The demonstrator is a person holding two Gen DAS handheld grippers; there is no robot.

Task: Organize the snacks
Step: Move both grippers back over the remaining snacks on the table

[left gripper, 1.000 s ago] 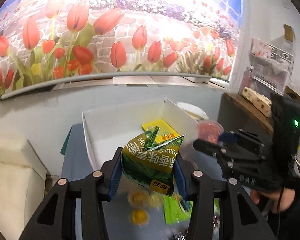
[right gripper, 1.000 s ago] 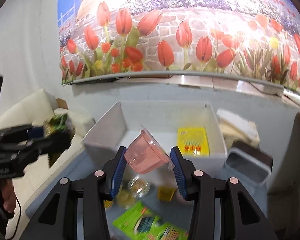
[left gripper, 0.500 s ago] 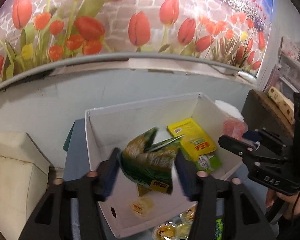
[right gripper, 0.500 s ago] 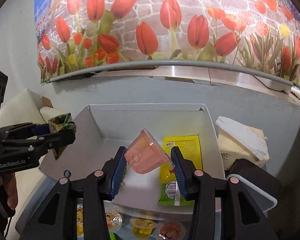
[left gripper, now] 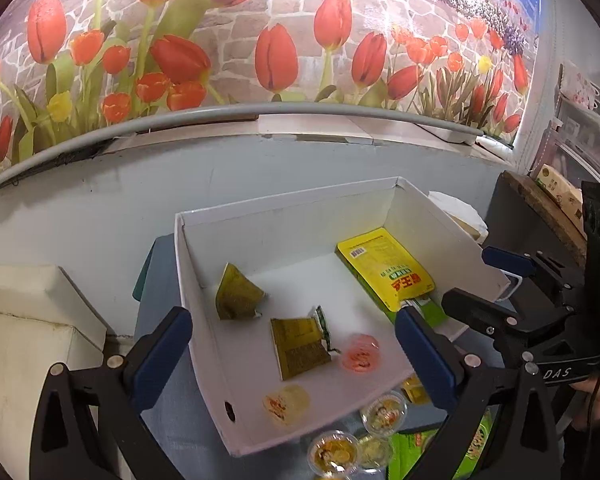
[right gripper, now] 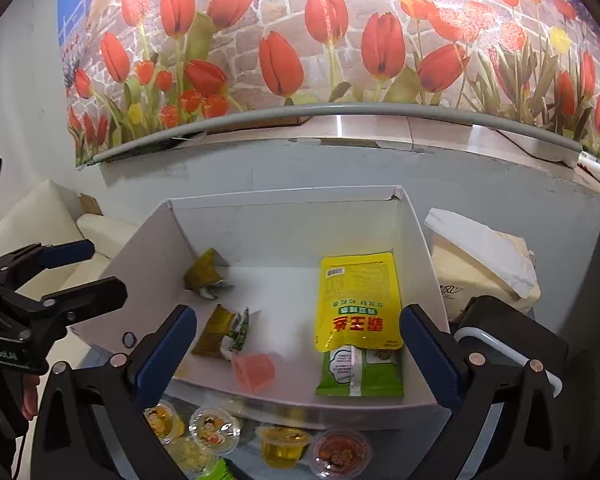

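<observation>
A white cardboard box (left gripper: pixel 284 216) (right gripper: pixel 284 208) holds a yellow packet (left gripper: pixel 384 270) (right gripper: pixel 358 300), two olive-green snack bags (left gripper: pixel 300 346) (right gripper: pixel 220 330) (left gripper: pixel 236 294) (right gripper: pixel 206 274), a pink jelly cup (left gripper: pixel 360 358) (right gripper: pixel 254 370) and a pale jelly cup (left gripper: pixel 286 404). My left gripper (left gripper: pixel 292 354) is open and empty above the box's near-left part. My right gripper (right gripper: pixel 298 354) is open and empty above the box's front edge; it also shows in the left wrist view (left gripper: pixel 480 284).
Several jelly cups (right gripper: pixel 212 428) (left gripper: pixel 382 416) and a green packet (left gripper: pixel 476 448) lie on the blue table in front of the box. A tissue pack (right gripper: pixel 488 264) and a dark container (right gripper: pixel 512 336) stand right of it. A cream sofa (left gripper: pixel 28 320) is at left.
Both grippers moved forward over the box and opened. The green snack bag dropped from the left gripper and the pink jelly cup from the right; both now lie in the box.
</observation>
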